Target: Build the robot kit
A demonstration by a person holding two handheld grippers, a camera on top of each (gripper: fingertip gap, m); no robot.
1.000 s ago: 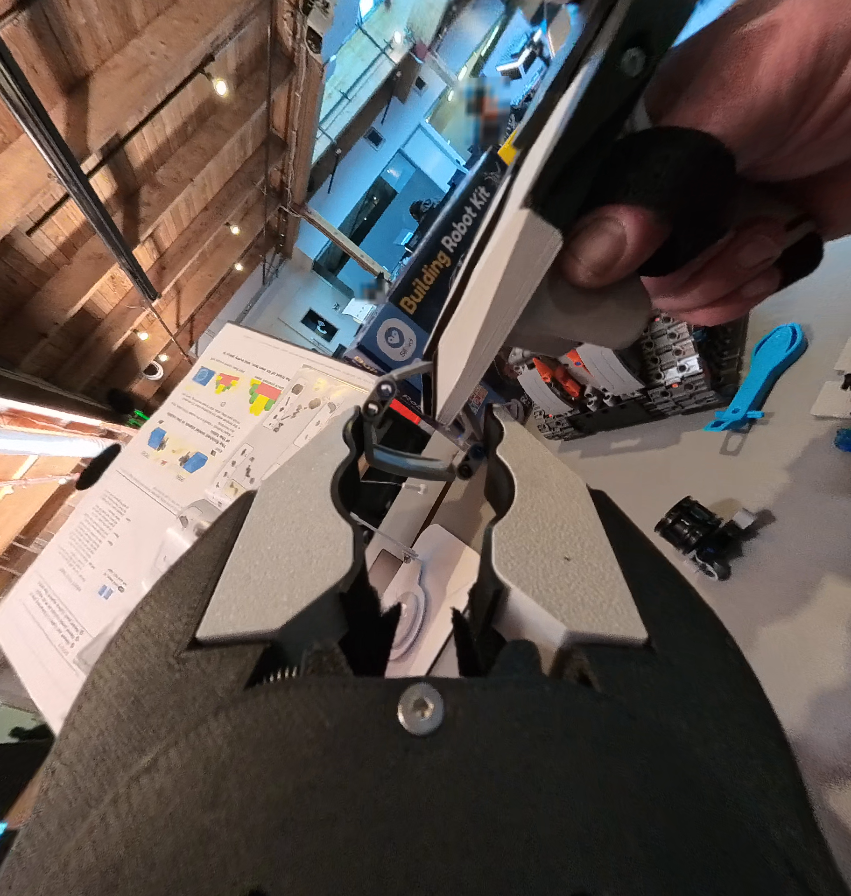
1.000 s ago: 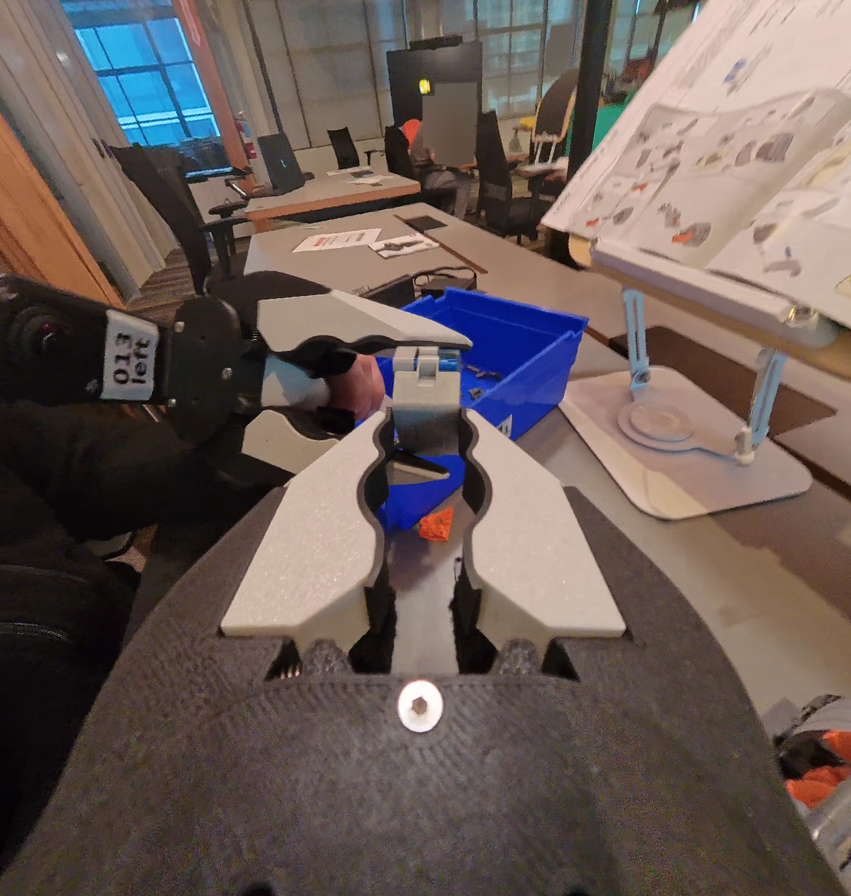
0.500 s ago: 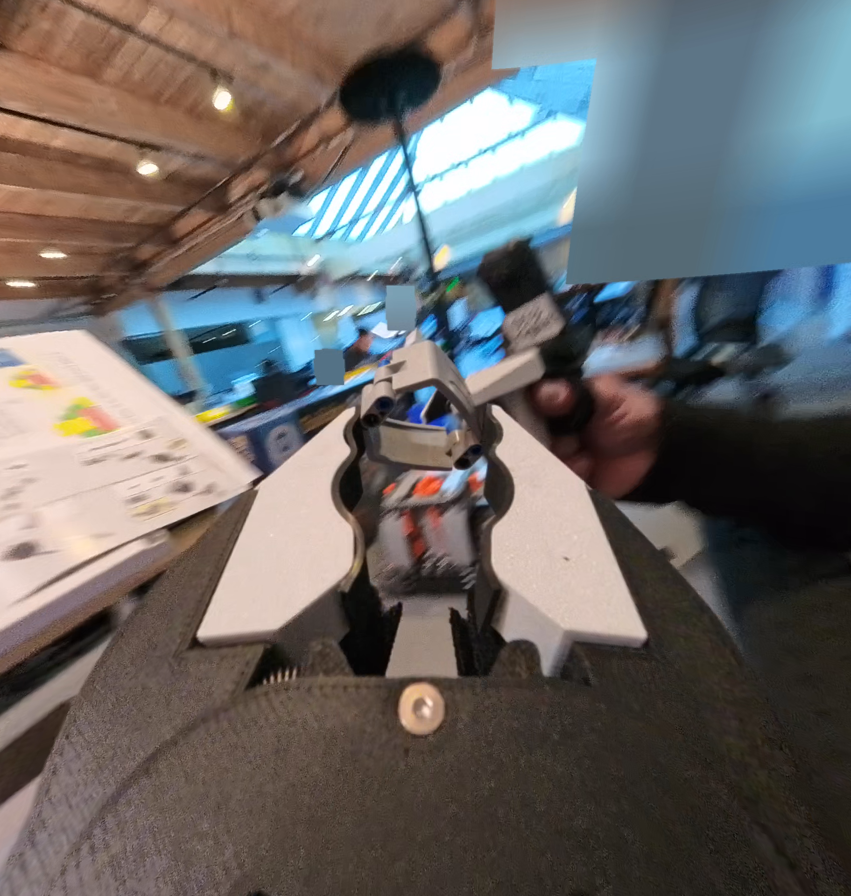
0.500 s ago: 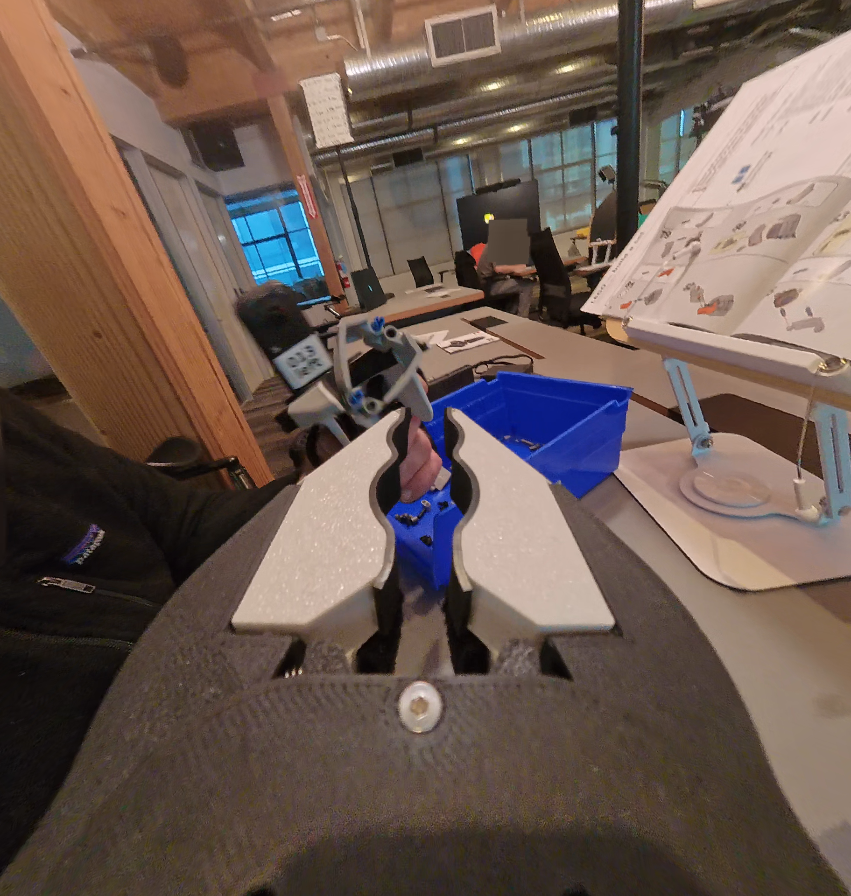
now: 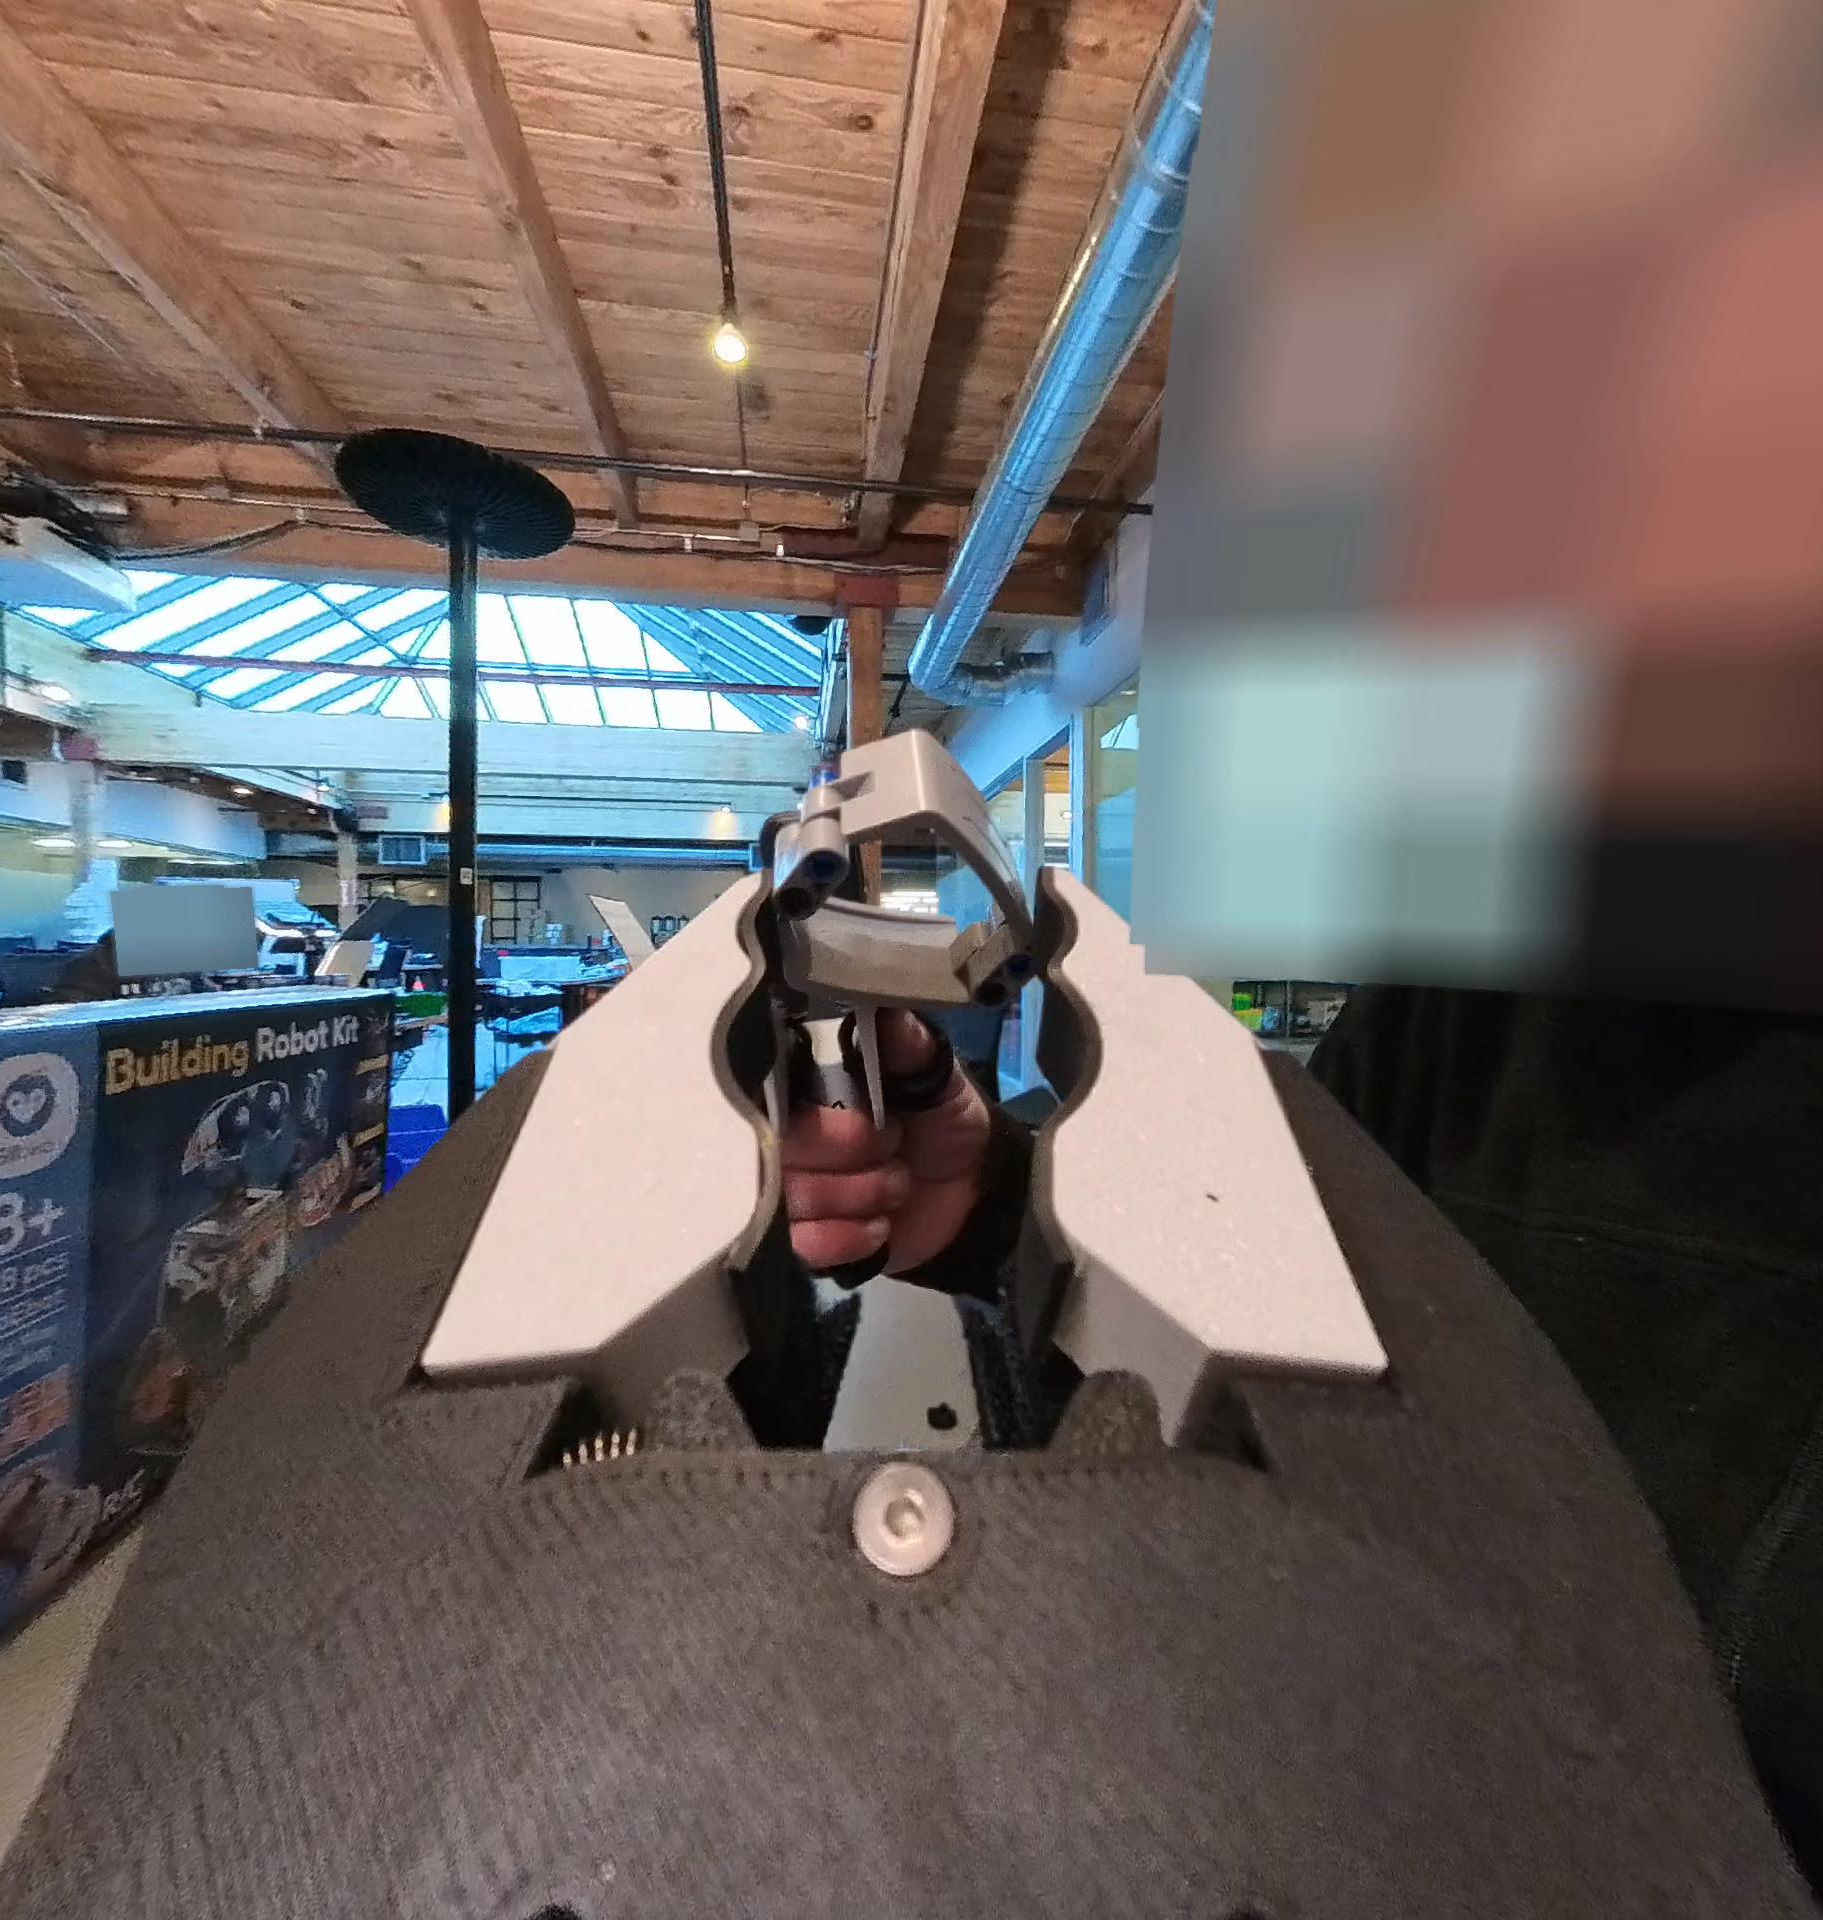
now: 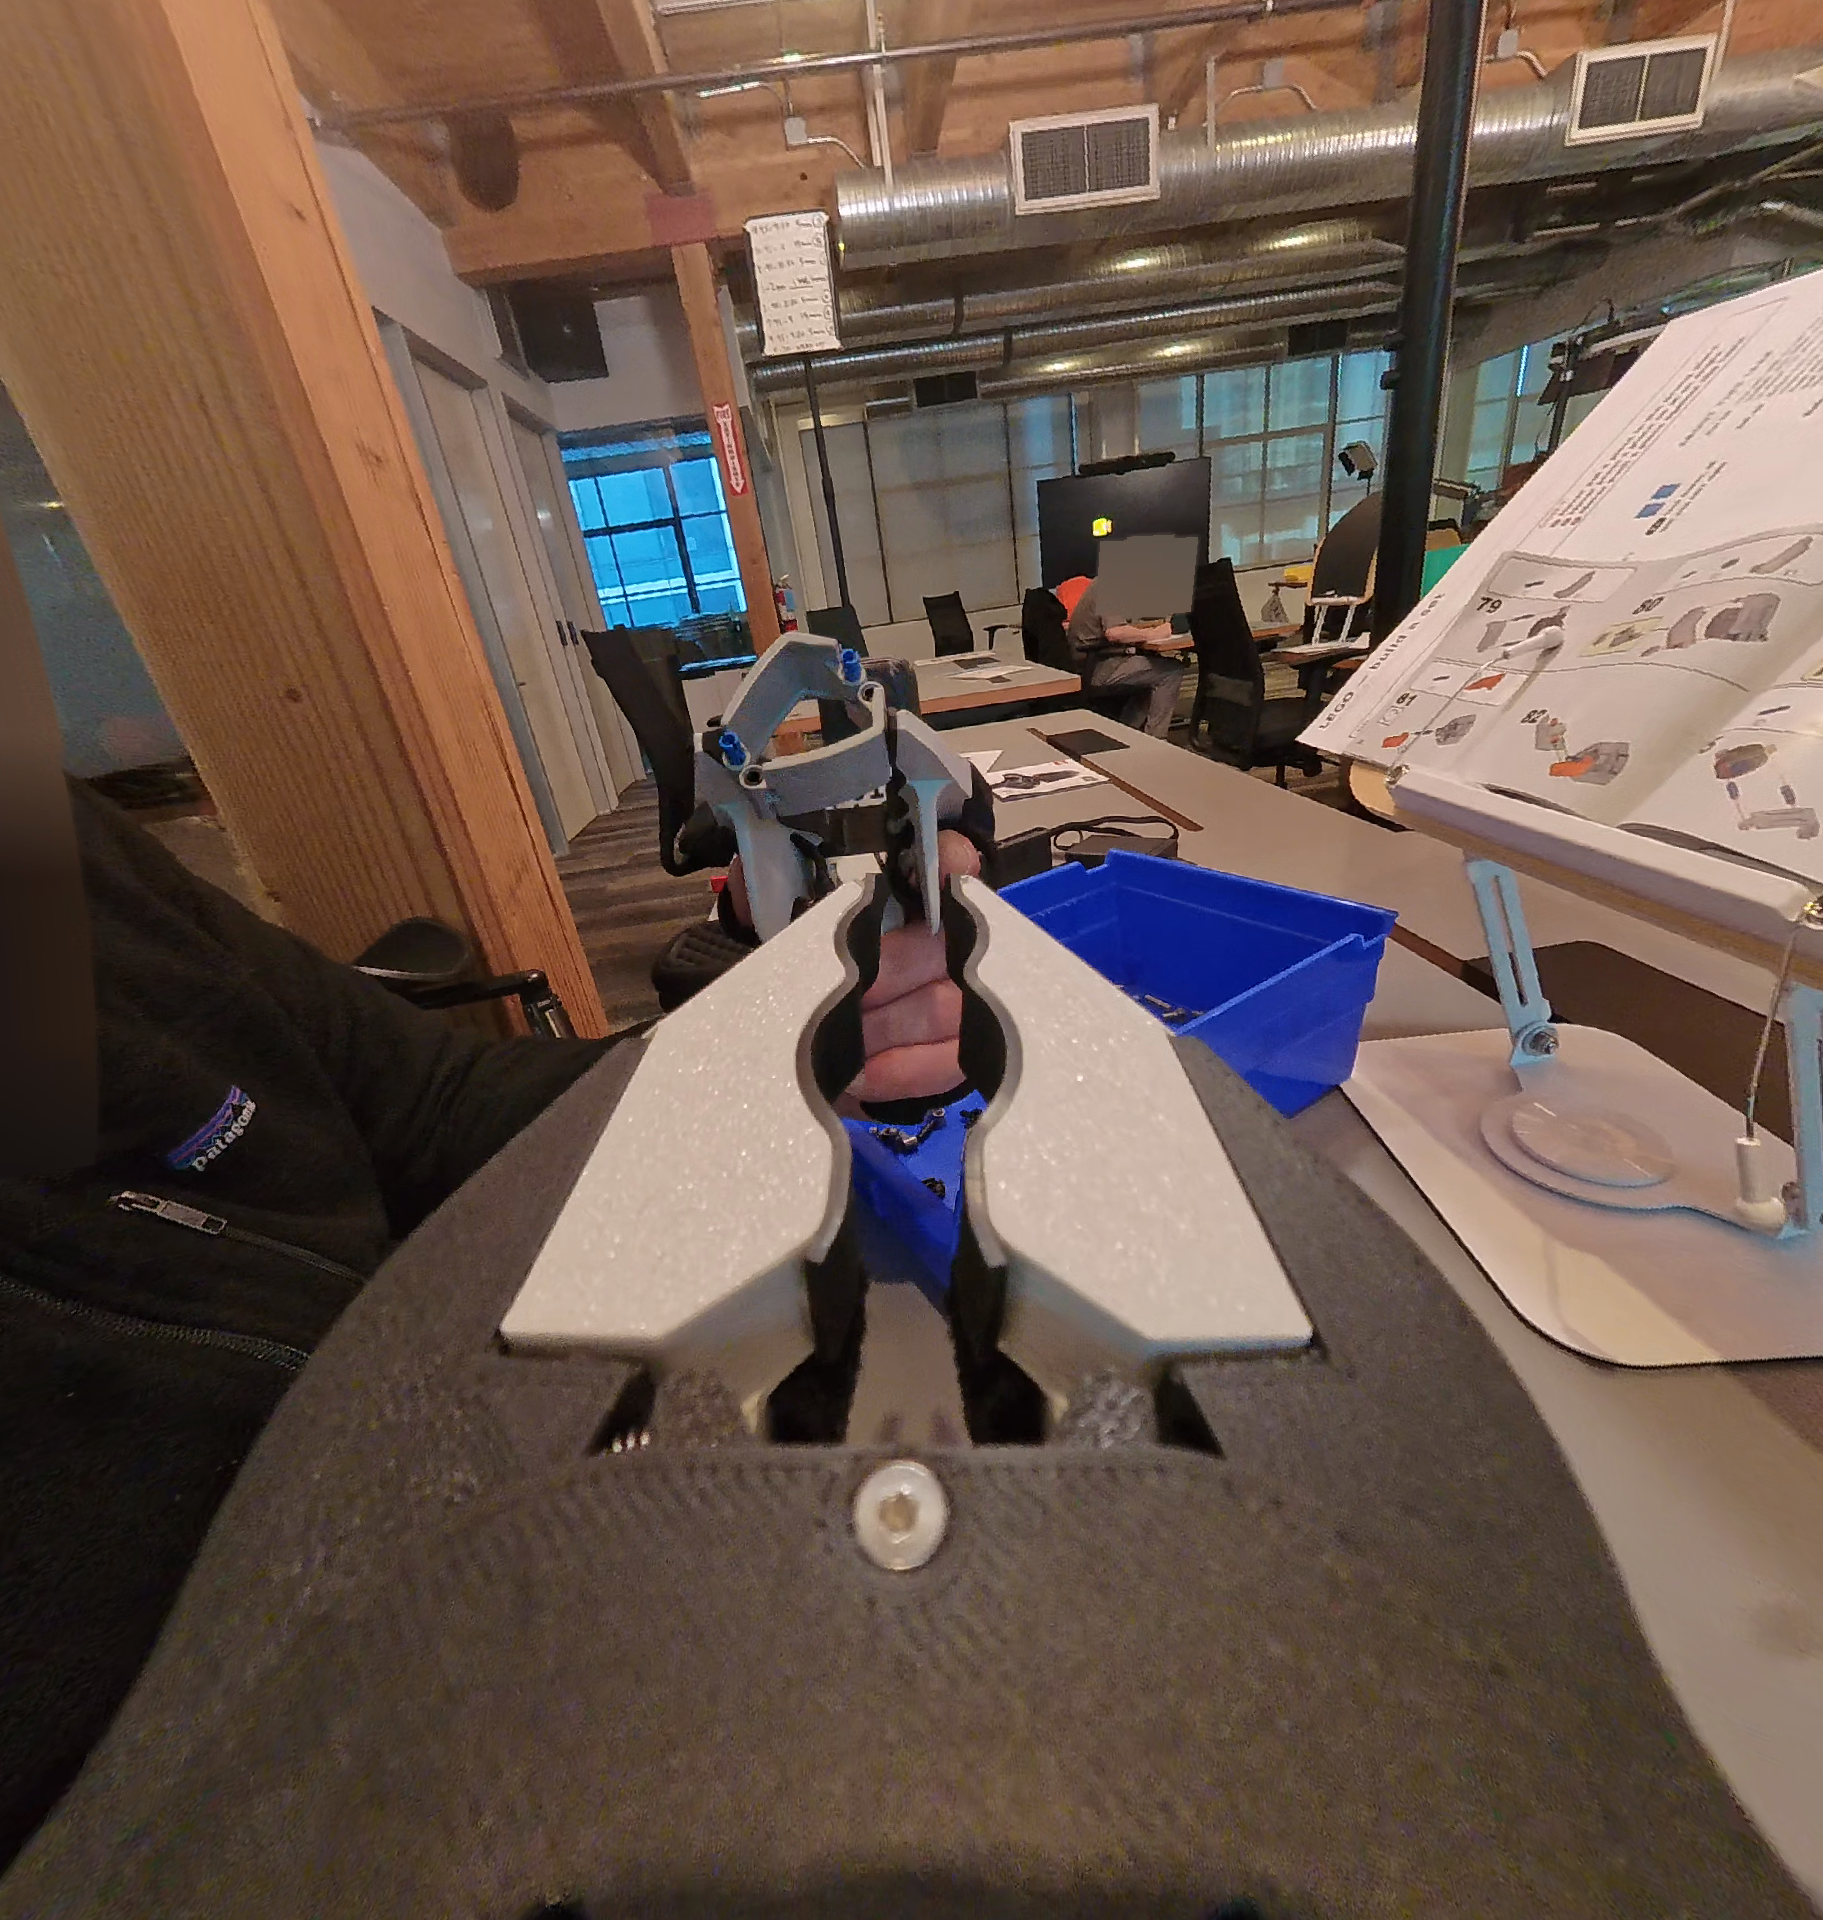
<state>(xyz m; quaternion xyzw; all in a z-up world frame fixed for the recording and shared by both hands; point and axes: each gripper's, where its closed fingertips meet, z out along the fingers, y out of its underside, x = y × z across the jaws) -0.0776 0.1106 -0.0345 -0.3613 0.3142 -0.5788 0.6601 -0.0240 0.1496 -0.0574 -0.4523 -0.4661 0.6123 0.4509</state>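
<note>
A mosaic patch covered the upper right of the left wrist view. The box [image 5: 159, 1247] ran off the left edge. The right gripper [image 5: 865, 1081] showed only in the gap between the fingers. In the right wrist view, the booklet [image 6: 1665, 665] was cut by the right edge, and the bits in the bin [image 6: 1250, 956] were too small to tell.

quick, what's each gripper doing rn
Left hand-held gripper: shut on the grey brick assembly.
Right hand-held gripper: shut, holding nothing.
</note>
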